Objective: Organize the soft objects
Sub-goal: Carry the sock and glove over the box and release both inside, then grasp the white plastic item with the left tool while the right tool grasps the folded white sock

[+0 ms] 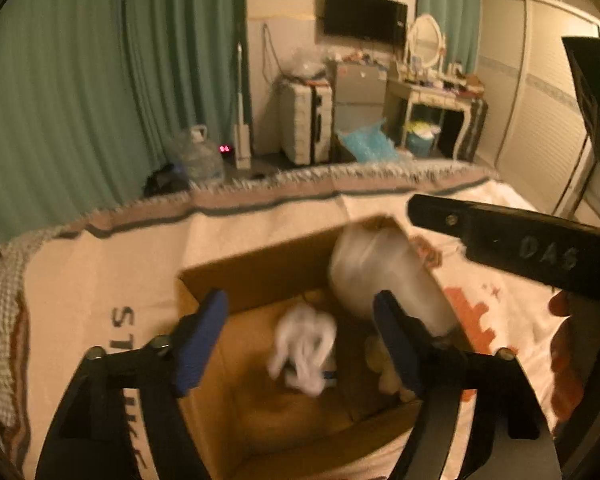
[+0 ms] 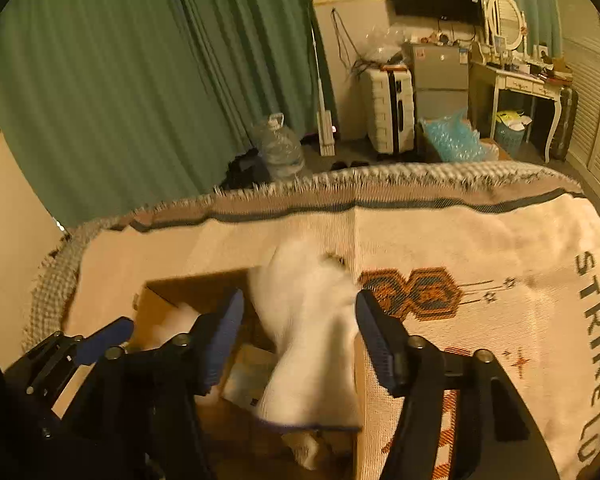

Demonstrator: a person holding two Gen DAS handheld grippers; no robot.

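Your open brown cardboard box (image 1: 260, 280) sits on the bed, on a cream woven blanket (image 2: 480, 248) with orange shapes and dark letters. Some soft things are already inside the box. You can see a crumpled white cloth bundle (image 1: 306, 346) lying on the box floor. Beside it there are some pale yellow fluffy bits (image 1: 384, 364) near the right wall of the box, but they are too blurry to name.

A big soft white pillow-like thing (image 2: 308, 332) is tipped over the right edge of the box. Part of it is in the box and part still sticks up above the rim. It looks blurry, so it may be moving. I think this one is only half put away.

Your left hand-held gripper (image 1: 300, 332) hangs over the box with its blue fingers wide apart. It holds nothing.

Your right hand-held gripper (image 2: 300, 336) also has its blue fingers wide apart. The big white thing sits between them, but the fingers do not squeeze it. It looks let go.

So a good part of the job looks done. What is left, I think, is to get the big white thing all the way down into the box. No other soft things are lying out on the part of the blanket that shows.
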